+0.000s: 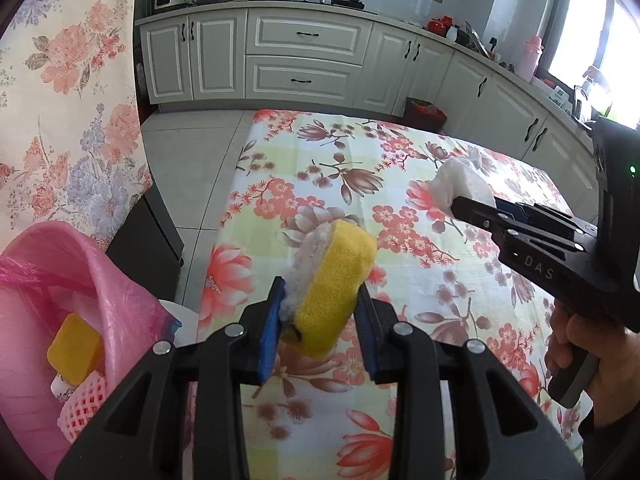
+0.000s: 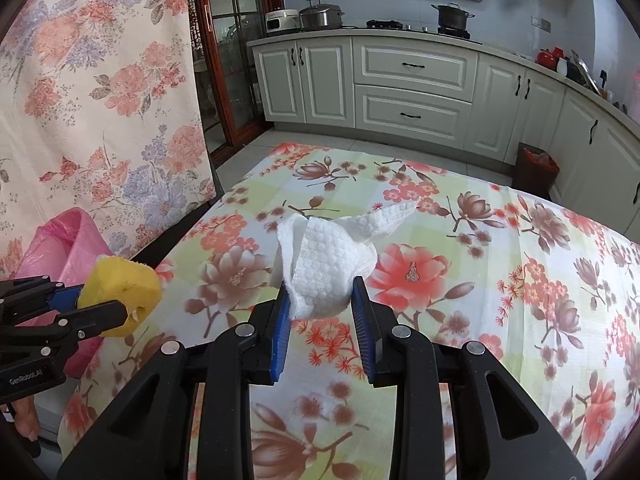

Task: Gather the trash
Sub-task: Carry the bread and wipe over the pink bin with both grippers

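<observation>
Pink plastic bin bag (image 1: 80,280) off table's left edge, trash inside. Left gripper (image 1: 320,312) clamps round yellow sponge (image 1: 336,280) above floral tablecloth (image 1: 400,280); right gripper (image 2: 320,304) pinches crumpled white paper towel (image 2: 328,264). Carry step; next, judged: swing both over bag, release.

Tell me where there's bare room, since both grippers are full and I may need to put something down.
The flowered tablecloth is bare from the near edge to the far edge toward the cabinets. Crowding is on the left: the pink bag already holds trash, with the left gripper gripping the yellow sponge beside it and the right gripper gripping the paper towel.
</observation>
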{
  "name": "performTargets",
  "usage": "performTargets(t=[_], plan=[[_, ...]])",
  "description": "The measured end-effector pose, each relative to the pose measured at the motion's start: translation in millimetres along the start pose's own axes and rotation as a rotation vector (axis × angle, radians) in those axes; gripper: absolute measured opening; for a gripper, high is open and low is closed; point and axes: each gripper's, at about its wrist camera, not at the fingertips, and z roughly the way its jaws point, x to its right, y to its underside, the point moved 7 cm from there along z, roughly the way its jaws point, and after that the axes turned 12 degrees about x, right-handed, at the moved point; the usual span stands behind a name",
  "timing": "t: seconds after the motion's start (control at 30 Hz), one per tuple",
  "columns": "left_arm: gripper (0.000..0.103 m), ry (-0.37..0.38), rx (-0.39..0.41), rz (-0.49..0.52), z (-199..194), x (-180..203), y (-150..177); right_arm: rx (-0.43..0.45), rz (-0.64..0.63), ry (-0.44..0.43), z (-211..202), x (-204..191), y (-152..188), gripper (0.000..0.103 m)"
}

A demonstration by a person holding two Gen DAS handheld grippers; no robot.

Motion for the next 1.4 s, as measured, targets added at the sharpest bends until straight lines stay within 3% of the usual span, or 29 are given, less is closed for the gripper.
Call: performTargets(t=[0.33,0.7,1.4], plan=[[0.033,-0.028,0.074,-0.03,-53,-16,-4,0.048,-0.003,-0.02,-53,-26,0,0.029],[0.033,-0.076,0.142,-0.077,-105,-52,-2,0.082,-0.039,-0.048,-84,-66,-6,0.029],[0.033,-0.232,0.227,-0.175,-176,-158,2,0.091,-0.128,-0.159,-82,-165,-31,0.029]])
